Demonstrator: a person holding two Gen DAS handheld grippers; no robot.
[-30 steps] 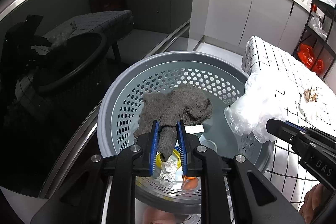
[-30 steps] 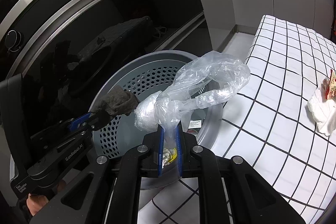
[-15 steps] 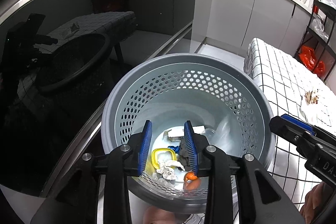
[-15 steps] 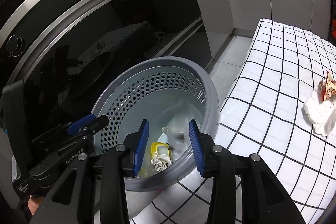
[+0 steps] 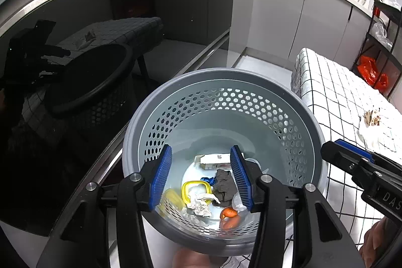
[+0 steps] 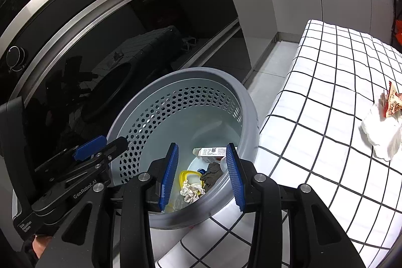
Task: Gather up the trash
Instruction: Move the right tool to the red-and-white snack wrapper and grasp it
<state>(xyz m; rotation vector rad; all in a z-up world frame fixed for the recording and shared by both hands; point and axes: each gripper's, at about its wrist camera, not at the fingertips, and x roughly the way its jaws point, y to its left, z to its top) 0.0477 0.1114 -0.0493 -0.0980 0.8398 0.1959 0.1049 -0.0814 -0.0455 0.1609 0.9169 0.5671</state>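
A grey perforated basket [image 5: 221, 72] [image 6: 201, 70] stands between the oven and the table. Inside it lie a grey cloth [image 5: 223, 186] [image 6: 212, 175], crumpled paper [image 5: 201, 202] [image 6: 191, 191], a yellow-rimmed lid [image 5: 196, 186], a small white carton [image 5: 213, 161] [image 6: 209, 152] and orange scraps [image 5: 228, 212]. My left gripper [image 5: 201, 167] hangs over the basket, its jaws opening with nothing between them. My right gripper [image 6: 202, 160] is beside it over the basket, open and empty. A white tissue [image 6: 382, 132] [image 5: 371, 132] with a torn wrapper [image 6: 390, 99] lies on the table.
The oven's dark glass door [image 6: 125, 42] [image 5: 75, 67] runs along the left. A table with a black-checked white cloth [image 6: 326, 117] is on the right. A rack holding an orange bag [image 5: 371, 72] and grey cabinets stand behind. A hand shows at the lower right edge.
The left gripper let go of the grey cloth and the right let go of a clear plastic bag; both dropped into the basket. Both sets of jaws have spread apart.
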